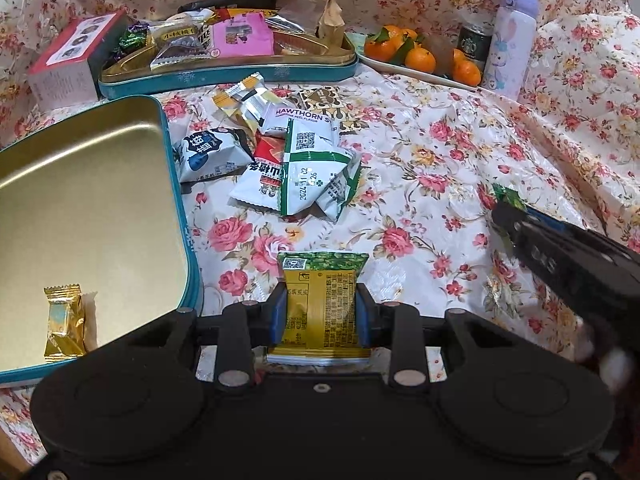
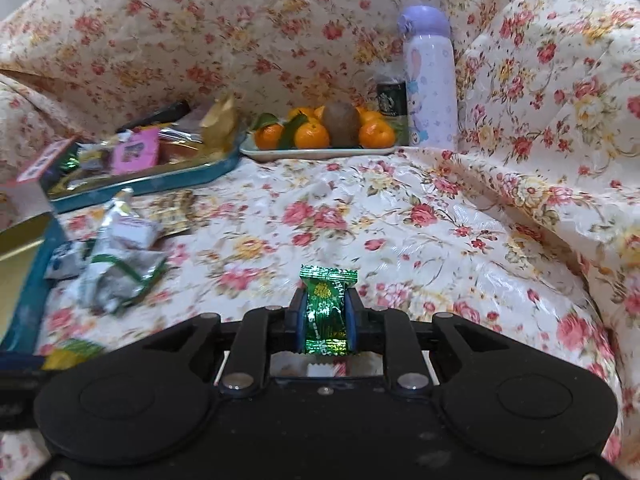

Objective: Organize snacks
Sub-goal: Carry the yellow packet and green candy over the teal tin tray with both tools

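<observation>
Both tongs loaded, left tongs point(image 1: 322, 312) clamping yellow packet point(image 1: 320, 312), right tongs point(image 2: 325, 316) pinching slick green candy point(image 2: 326, 312); either may slip short of the open tin point(image 1: 176, 184).

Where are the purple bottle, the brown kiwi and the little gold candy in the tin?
purple bottle point(image 2: 430, 80), right wrist view, its printed body.
kiwi point(image 2: 341, 123), right wrist view, its brown skin.
gold candy point(image 1: 64, 324), left wrist view, its wrapper's middle.

Soft, even indoor light, no hard shadows, bright shine on the gold tin lid point(image 1: 80, 184) and glossy flowered cloth point(image 1: 440, 168), left-wrist view sharp, right-wrist view blurry at its left side, edges bent round
</observation>
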The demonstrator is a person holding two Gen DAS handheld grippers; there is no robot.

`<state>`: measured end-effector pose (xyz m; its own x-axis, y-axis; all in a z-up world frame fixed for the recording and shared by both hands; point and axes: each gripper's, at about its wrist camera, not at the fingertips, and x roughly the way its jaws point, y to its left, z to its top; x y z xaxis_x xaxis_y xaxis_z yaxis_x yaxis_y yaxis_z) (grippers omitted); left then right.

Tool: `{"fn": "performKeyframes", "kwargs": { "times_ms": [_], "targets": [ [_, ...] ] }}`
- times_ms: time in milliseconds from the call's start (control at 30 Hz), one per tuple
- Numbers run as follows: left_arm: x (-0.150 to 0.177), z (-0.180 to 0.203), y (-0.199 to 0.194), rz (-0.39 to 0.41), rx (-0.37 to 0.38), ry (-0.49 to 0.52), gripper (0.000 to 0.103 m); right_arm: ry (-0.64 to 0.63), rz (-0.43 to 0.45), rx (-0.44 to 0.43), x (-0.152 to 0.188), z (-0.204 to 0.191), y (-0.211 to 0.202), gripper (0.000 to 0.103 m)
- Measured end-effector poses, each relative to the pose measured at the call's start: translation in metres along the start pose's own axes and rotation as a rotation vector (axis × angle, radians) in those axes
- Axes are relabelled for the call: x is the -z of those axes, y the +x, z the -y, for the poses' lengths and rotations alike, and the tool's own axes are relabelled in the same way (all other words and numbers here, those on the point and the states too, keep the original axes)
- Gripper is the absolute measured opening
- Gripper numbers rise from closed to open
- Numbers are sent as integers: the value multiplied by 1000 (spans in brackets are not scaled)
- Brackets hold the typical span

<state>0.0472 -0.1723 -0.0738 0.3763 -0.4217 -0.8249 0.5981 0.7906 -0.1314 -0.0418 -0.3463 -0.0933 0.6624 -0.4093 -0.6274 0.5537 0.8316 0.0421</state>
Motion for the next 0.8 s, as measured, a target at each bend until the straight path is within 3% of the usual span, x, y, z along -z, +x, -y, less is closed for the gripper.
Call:
{"fn": "performKeyframes", "kwargs": {
  "times_ms": [400, 800],
  "targets": [
    [6, -9, -15, 1, 2, -17, 41, -2, 19, -83, 19, -19, -63, 20],
    [41, -11, -54, -28, 5, -2, 41, -3, -69, -191, 46, -25, -106, 20]
  ]
}}
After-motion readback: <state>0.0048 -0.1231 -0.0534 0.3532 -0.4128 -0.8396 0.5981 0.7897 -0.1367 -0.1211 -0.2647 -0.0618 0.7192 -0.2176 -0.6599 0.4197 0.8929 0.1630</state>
